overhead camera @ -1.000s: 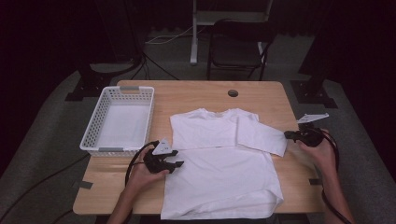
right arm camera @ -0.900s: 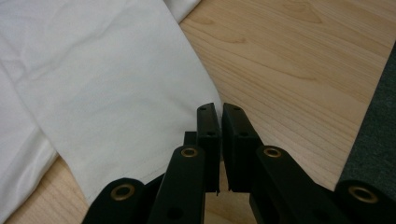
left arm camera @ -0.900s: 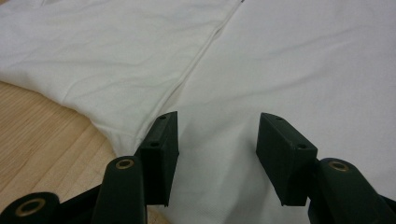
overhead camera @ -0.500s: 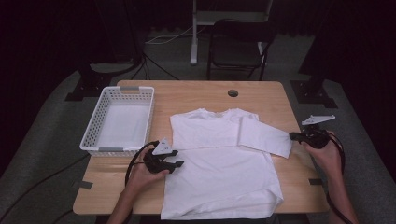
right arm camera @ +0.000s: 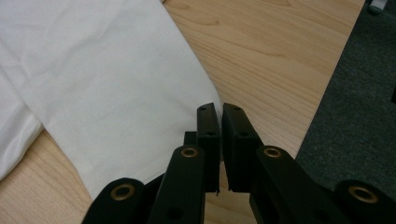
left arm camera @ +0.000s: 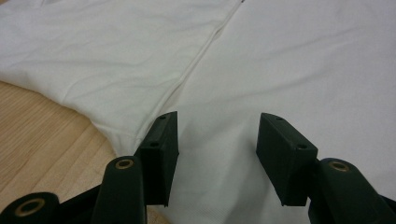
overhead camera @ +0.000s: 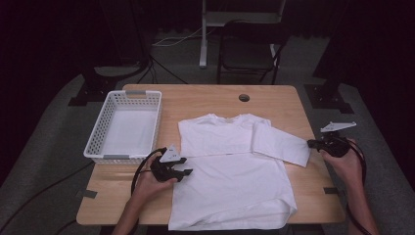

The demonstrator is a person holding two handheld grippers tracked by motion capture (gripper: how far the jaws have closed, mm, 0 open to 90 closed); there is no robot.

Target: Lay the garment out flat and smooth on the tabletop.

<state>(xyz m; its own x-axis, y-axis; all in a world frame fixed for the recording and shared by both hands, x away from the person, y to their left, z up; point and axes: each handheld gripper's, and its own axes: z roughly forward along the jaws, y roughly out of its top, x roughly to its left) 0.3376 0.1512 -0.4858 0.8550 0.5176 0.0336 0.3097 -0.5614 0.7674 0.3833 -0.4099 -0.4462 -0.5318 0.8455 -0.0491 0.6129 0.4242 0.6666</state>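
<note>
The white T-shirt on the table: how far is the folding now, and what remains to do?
Early stage. On the white T-shirt, the left sleeve looks folded in already. The right sleeve lies spread out toward the table edge; the right tongs are shut at its hem, though a pinch on the cloth cannot be told. The left tongs rest open over the shirt's left side. The body is unfolded, and the basket holds nothing.

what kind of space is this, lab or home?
Probably a lab or recording studio: a lone wooden table in a dark room, cables on the grey carpet, and equipment stands behind it.
</note>
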